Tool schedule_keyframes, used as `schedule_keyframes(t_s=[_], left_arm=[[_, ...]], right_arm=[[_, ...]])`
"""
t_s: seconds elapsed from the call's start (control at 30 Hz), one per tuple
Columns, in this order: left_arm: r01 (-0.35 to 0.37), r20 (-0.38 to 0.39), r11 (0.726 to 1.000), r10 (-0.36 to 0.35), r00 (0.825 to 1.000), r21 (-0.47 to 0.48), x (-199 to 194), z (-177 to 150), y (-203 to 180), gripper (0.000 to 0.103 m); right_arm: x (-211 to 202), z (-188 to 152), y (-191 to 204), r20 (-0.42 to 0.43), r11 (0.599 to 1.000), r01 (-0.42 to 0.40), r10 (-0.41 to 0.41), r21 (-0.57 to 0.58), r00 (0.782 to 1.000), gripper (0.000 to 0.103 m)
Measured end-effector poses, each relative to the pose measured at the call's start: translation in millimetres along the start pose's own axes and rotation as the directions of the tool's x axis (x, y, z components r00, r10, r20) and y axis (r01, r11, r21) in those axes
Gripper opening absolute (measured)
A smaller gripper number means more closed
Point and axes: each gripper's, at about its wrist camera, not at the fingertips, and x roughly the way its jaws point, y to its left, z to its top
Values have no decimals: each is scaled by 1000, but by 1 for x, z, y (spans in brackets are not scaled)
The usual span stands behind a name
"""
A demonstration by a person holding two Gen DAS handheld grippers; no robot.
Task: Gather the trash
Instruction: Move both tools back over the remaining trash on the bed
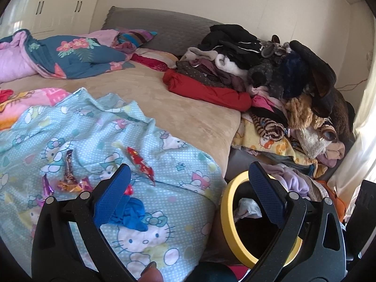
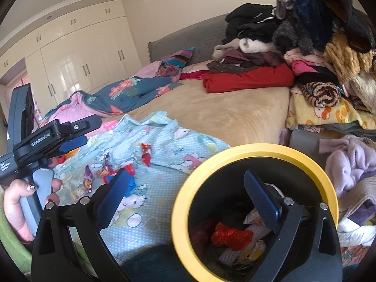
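Note:
A black bin with a yellow rim [image 2: 253,150] stands beside the bed, also in the left wrist view [image 1: 229,216]. It holds red plastic [image 2: 231,236] and crumpled white wrappers [image 2: 249,253]. On the Hello Kitty sheet [image 1: 94,127] lie a red wrapper [image 1: 141,162], several shiny candy wrappers [image 1: 70,178] and a crumpled blue scrap [image 1: 129,212]. My left gripper [image 1: 189,176] is open and empty above the sheet's edge; it shows from the side in the right wrist view [image 2: 70,144]. My right gripper [image 2: 185,181] is open and empty, one finger [image 2: 260,197] over the bin's mouth.
A tall pile of clothes [image 1: 270,70] covers the right side of the bed. A floral duvet [image 1: 77,56] lies at the far left by the grey headboard [image 1: 169,25]. More clothes [image 2: 352,162] lie on the floor right of the bin. Cream wardrobes [image 2: 77,54] line the far wall.

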Motion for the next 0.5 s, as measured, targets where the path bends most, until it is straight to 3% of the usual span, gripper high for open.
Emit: schedule_keyframes(t_s=[0.5], left_arm=[[-51, 13, 996, 52, 999, -73, -7, 2, 44, 92]], right_arm=[[31, 1, 51, -72, 992, -82, 75, -100, 995, 96]])
